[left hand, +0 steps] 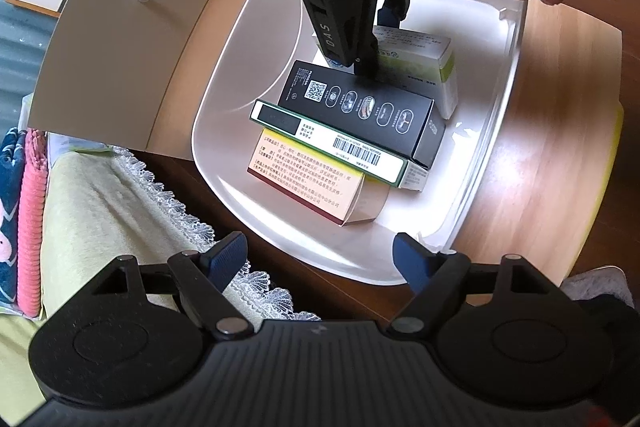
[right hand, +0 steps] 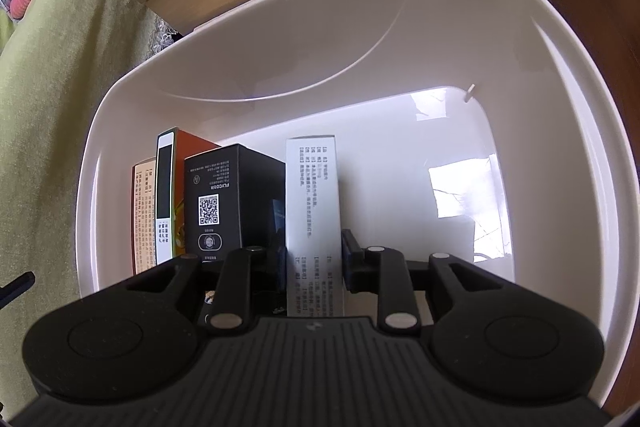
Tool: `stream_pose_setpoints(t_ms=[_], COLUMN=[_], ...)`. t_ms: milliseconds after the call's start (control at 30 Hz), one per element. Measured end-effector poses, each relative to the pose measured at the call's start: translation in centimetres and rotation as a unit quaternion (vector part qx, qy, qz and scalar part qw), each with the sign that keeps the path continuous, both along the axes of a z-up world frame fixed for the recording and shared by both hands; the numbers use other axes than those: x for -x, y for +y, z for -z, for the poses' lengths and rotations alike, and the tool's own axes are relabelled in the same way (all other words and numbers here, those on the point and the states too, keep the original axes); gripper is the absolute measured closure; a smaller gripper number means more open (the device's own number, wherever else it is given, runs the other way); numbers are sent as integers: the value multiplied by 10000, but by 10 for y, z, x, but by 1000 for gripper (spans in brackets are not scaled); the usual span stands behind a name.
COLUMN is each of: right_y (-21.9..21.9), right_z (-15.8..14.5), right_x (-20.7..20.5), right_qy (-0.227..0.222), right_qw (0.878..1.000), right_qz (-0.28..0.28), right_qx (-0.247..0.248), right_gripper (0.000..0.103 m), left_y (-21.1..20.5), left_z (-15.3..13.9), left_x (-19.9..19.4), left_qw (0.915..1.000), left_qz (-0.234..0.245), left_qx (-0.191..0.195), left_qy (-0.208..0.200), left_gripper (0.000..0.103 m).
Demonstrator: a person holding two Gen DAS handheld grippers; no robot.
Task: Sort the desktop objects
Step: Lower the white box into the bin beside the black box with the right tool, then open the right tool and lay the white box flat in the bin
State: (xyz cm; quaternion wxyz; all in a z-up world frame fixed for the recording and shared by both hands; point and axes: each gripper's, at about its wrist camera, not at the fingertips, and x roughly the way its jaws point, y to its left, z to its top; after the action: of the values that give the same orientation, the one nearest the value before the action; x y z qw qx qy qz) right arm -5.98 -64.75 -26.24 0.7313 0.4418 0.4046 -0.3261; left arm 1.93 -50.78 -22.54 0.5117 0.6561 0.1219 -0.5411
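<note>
My right gripper (right hand: pixel 314 259) reaches down inside the white bin (right hand: pixel 280 39), its two blue-padded fingers clenched on the white box (right hand: pixel 314 203) printed with small text; the box stands on edge between them, one pad (right hand: pixel 348 259) pressed to its right face. Just left of my right fingers stands the black box (right hand: pixel 236 199) with a QR code, touching the white box, then a thin green-edged box (right hand: pixel 165 195) and an orange box (right hand: pixel 142 215) further left. To the right of my right fingers the bin floor is bare and sunlit. My left gripper (left hand: pixel 320 261) hovers above the bin's near rim, its fingers spread wide and holding nothing. Ahead of my left fingers the boxes lean against each other in the bin on the wooden table (left hand: pixel 560 131)
</note>
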Motion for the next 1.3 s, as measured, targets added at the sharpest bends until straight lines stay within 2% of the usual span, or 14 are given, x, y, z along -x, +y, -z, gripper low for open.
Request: stream_pose_setpoints(t_ms=[200, 333, 533, 700, 767, 833, 900, 1133, 1300], right_y=[-2, -4, -4, -3, -3, -1, -1, 4, 9], right_z=[-11, -25, -37, -31, -29, -26, -23, -4, 7], right_x=[8, 14, 19, 22, 19, 16, 11, -13, -24], right_qy=[-153, -165, 30, 280, 413, 625, 780, 1400, 1639], right_qw=[9998, 9992, 9935, 9910, 9896, 9870, 9846, 9714, 9621], right_qz=[7, -242, -996, -1180, -1260, -1367, -1446, -1814, -2063], right_qx=[83, 287, 552, 564, 561, 574, 591, 621, 705], right_gripper=[79, 79, 78, 77, 73, 56, 46, 40, 33], left_y=[1, 3, 5, 6, 6, 5, 5, 4, 5], left_z=[1, 2, 3, 3, 3, 3, 3, 2, 1], left_x=[0, 1, 0, 0, -1, -1, 0, -2, -1], left_qw=[10000, 10000, 10000, 10000, 10000, 10000, 10000, 9999, 9999], left_qz=[-21, -23, -32, -22, -23, -27, -26, -52, -70], left_qx=[8, -2, 4, 15, 11, 13, 27, 49, 47], left_qy=[-4, -8, -2, 8, 4, 20, 45, 86, 111], left_gripper=[22, 22, 22, 22, 22, 22, 22, 21, 21])
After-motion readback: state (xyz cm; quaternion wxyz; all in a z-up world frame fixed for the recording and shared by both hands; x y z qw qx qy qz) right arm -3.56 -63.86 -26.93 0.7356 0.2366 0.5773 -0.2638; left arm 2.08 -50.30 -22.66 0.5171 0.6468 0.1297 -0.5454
